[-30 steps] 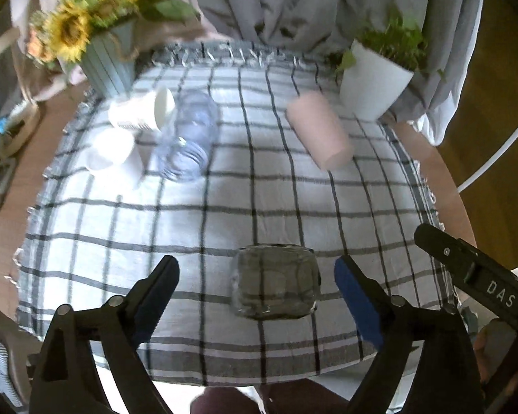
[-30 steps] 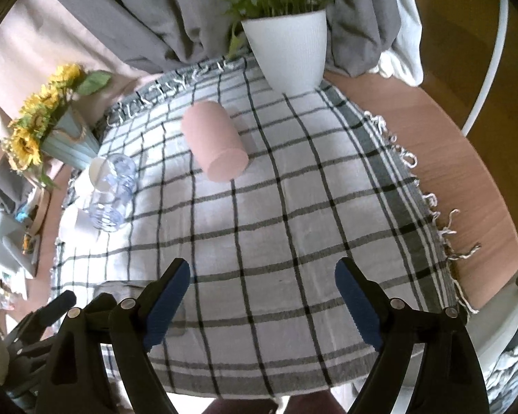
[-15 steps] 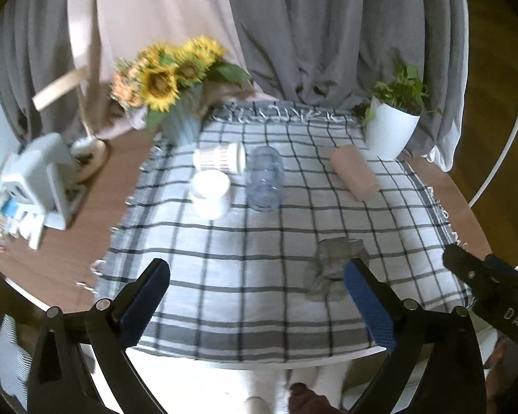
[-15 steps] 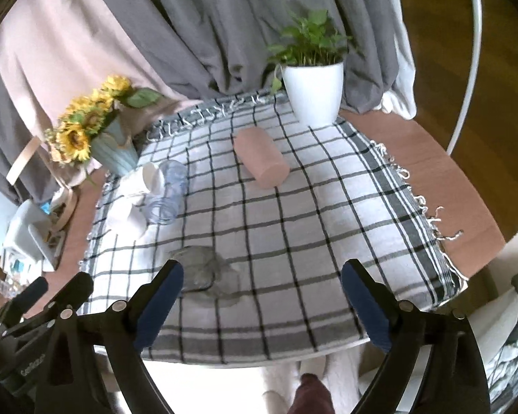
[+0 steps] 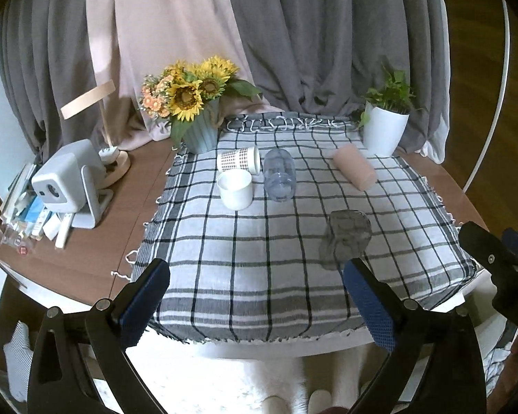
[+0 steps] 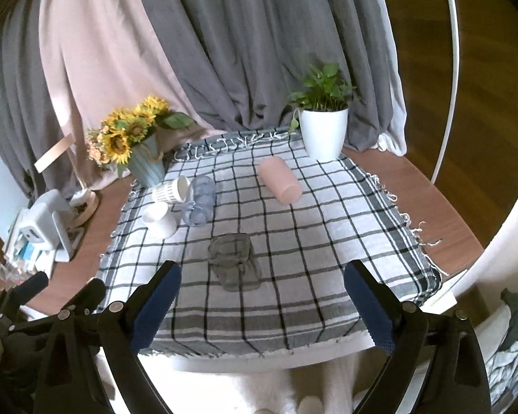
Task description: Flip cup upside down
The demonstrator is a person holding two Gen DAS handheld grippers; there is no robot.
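Note:
A clear glass cup (image 5: 345, 238) stands on the checked cloth (image 5: 252, 252) near its front; it also shows in the right wrist view (image 6: 234, 262). A pink cup (image 5: 355, 171) (image 6: 280, 184) lies on its side at the back right. A clear bluish cup (image 5: 279, 179) (image 6: 199, 205) and a dotted paper cup (image 5: 239, 159) (image 6: 171, 190) lie on their sides at the back left, beside a white cup (image 5: 235, 189) (image 6: 159, 219). My left gripper (image 5: 255, 300) and right gripper (image 6: 262, 300) are open and empty, held back off the table's front edge.
A sunflower vase (image 5: 198, 127) stands at the back left and a potted plant (image 5: 385, 131) at the back right. A small white device (image 5: 69, 183) and clutter sit on the wooden table (image 5: 96, 245) to the left. Curtains hang behind.
Both grippers have pulled back and up from the table. The glass cup, close between the left fingers a second ago, now stands apart on the cloth.

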